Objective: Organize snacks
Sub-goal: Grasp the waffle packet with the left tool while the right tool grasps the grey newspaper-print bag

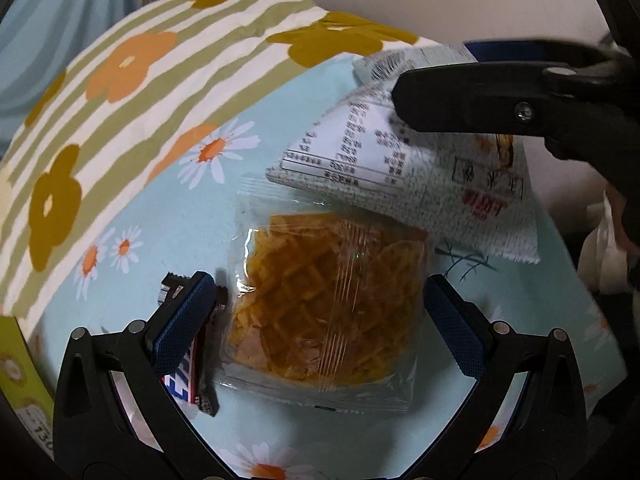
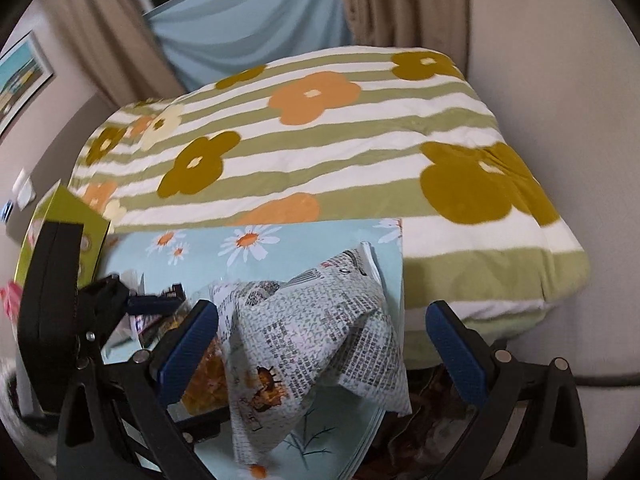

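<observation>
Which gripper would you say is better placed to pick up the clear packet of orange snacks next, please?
Left, probably: the left gripper is open with the clear packet between its fingers, while the right gripper is open around the newsprint-pattern bag.

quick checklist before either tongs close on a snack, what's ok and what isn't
1. Left tongs open wide: ok.
2. Clear snack bag lies between the left fingers: ok.
3. Candy bar clear of the left finger: not ok, it sits under it.
4. Right tongs open: ok.
5. Newsprint bag between the right fingers: ok.
6. Newsprint bag clear of the clear bag: not ok, their edges overlap.
</observation>
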{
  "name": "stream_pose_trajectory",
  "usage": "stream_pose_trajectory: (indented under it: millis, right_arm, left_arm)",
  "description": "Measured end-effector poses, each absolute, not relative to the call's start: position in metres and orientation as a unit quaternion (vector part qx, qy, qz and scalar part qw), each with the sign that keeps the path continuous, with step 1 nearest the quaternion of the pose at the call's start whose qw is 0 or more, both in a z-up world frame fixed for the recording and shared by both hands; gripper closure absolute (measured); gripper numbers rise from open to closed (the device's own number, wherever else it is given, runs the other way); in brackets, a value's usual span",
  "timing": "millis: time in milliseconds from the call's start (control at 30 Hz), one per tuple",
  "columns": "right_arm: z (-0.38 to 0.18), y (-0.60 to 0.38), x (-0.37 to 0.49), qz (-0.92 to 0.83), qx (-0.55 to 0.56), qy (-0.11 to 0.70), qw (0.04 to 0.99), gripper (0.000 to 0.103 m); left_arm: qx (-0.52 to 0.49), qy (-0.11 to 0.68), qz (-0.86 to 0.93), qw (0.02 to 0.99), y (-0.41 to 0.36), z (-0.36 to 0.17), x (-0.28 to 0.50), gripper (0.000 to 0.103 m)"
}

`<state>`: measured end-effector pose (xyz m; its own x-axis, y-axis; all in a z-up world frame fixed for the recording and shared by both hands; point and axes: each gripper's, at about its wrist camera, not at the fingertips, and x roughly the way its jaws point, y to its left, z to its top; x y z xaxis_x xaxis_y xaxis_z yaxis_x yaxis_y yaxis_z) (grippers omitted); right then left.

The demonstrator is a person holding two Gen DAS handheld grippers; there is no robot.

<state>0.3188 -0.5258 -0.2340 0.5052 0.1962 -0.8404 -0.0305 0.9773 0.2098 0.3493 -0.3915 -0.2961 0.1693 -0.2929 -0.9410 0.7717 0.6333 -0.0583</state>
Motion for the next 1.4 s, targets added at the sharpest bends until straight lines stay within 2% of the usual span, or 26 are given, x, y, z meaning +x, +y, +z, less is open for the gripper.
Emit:
stream_pose_trajectory:
  millis: [67,100,333,900,967,1033,1067,1400]
  right_arm:
    - [-0.236,-0.524,0.318,0.076,0.069,0.494,0.863,0.000]
    - [-0.237,-0.523,0.317,0.083,0.061,0.494,0.863,0.000]
    - [-0.237,-0.517,0.315,0.123,0.047,0.489,0.863,0.000]
    - [-0.272,-0.493,0.329,0.145,-0.003,0.523,0.840,0.000]
    - [-0.272,-0.493,0.329,0.148,0.005,0.524,0.839,0.010]
    - [-0.270,-0.492,0.327,0.143,-0.001,0.523,0.840,0.025]
    - [-0.269,-0.491,0.325,0.142,-0.005,0.522,0.841,0.028]
    - [-0.207,-0.484,0.303,0.143,0.008,0.471,0.870,0.030]
  left_arm:
    - [0.241,0.526,-0.368,0.728,-0.393,-0.299,0.346,0.004]
    - [0.246,0.524,-0.371,0.726,-0.394,-0.299,0.345,0.016]
    - [0.248,0.526,-0.378,0.720,-0.391,-0.296,0.342,0.027]
    - [0.278,0.501,-0.332,0.750,-0.364,-0.272,0.319,0.028]
    - [0.275,0.502,-0.324,0.753,-0.360,-0.270,0.319,0.028]
    - [0.271,0.503,-0.317,0.757,-0.356,-0.268,0.319,0.028]
    - [0.268,0.503,-0.313,0.760,-0.353,-0.267,0.318,0.028]
    - [0.213,0.497,-0.267,0.798,-0.315,-0.228,0.317,0.028]
